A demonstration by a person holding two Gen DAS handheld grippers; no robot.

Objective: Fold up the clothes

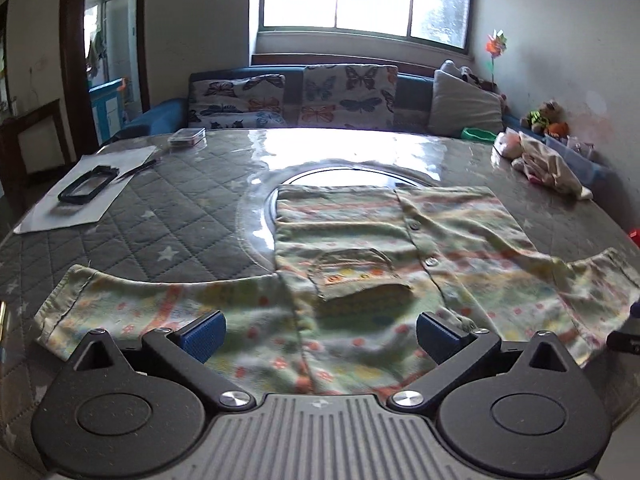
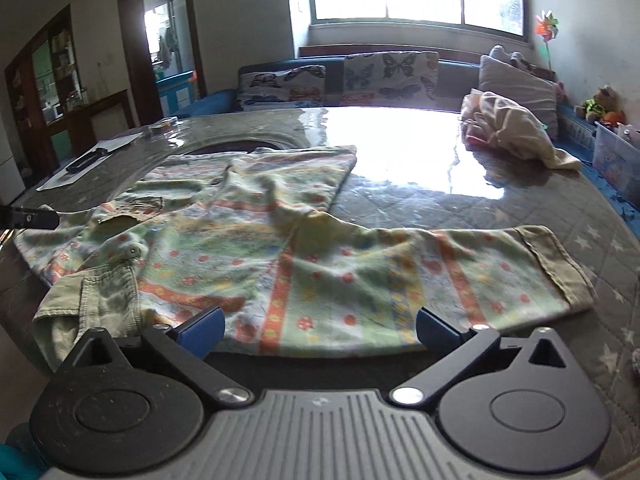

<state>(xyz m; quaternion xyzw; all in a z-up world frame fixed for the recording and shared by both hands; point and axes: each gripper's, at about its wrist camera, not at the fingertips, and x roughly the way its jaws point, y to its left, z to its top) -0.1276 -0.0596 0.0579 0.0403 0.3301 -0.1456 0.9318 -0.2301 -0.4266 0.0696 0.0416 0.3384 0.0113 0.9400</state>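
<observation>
Both tools wide; shirt (image 1: pixel 360 248) collar blurred (near edge).

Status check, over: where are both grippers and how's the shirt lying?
Left gripper open, low over shirt collar end. Right gripper open at shirt's near edge. Shirt flat, sleeves out, unfolded. Crumpled cloth pile far right, clear of shirt.
</observation>
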